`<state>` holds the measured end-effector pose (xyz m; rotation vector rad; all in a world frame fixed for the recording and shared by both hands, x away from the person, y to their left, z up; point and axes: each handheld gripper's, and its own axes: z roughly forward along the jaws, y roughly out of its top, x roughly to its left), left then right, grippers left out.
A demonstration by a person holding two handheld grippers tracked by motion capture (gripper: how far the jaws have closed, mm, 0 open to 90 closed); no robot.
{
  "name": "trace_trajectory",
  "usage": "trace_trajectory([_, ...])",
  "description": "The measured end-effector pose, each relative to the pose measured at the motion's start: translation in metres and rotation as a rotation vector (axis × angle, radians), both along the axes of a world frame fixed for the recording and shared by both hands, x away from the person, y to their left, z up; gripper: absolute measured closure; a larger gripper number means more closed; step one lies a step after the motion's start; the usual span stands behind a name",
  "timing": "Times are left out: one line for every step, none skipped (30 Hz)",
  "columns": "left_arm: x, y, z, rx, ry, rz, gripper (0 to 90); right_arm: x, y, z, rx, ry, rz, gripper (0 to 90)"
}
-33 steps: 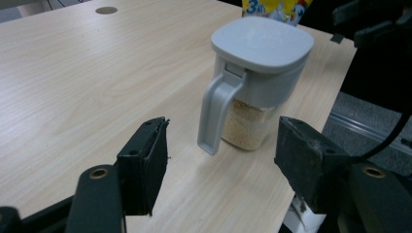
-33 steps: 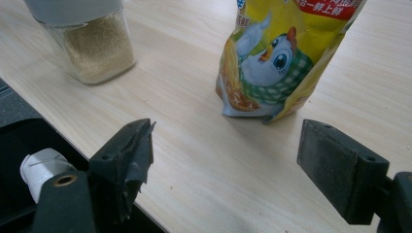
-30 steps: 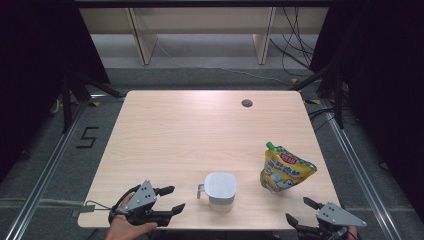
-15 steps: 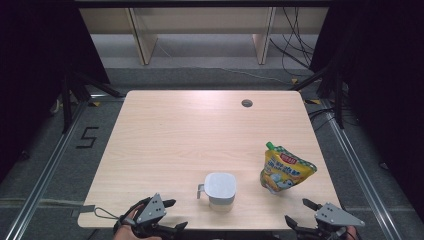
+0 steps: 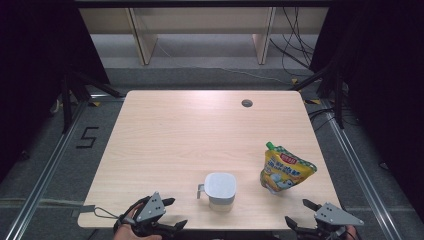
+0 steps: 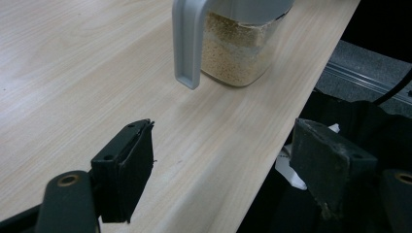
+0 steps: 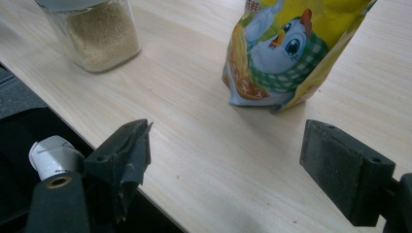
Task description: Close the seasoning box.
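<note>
A clear jar [image 5: 220, 187] with a grey lid and handle, full of beige grains, stands near the table's front edge; it also shows in the left gripper view [image 6: 238, 53] and the right gripper view [image 7: 99, 36]. To its right stands a yellow pouch [image 5: 286, 170] printed with a cartoon chick [image 7: 291, 53]. My left gripper [image 5: 176, 212] hovers at the front edge, left of the jar and pointing at its handle [image 6: 187, 43]. Its jaws have just been opening and are open, with nothing between them [image 6: 226, 165]. My right gripper [image 5: 297, 211] is open at the front edge below the pouch, also empty [image 7: 228, 155].
The light wooden table [image 5: 190, 135] has a small round hole [image 5: 246, 103] at the back right. Shelf legs and cables lie on the floor beyond it. A "5" mark [image 5: 87, 136] is on the floor at the left. A white cap-like object [image 7: 51, 155] sits below the table edge.
My left gripper has drawn back a little toward the near edge and its jaws stand wider apart. The right gripper, jar and pouch have stayed put.
</note>
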<state>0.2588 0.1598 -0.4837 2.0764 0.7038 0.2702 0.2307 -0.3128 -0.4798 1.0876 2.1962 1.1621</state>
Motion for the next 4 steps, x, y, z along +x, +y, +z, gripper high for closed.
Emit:
trace_trajectory([0.0021,0.0026,0.0011,0.031,-0.019,-0.016,22.7,-0.0008,0.001,-0.0005,0.019,0.028,-0.006,19.1])
trace_trajectory([0.0024,0.0029,0.0003,0.032,-0.006,0.009,22.3,-0.0004,0.0004,-0.0008,0.016,0.028,-0.005,18.9])
trace_trajectory([0.0029,0.0034,-0.0004,0.026,-0.011,0.021,21.6,-0.0021,0.0007,-0.0005,0.022,0.049,-0.025,18.4])
trace_trajectory([0.0029,0.0034,-0.0004,0.026,-0.011,0.021,20.5,-0.0021,0.0007,-0.0005,0.022,0.049,-0.025,18.4])
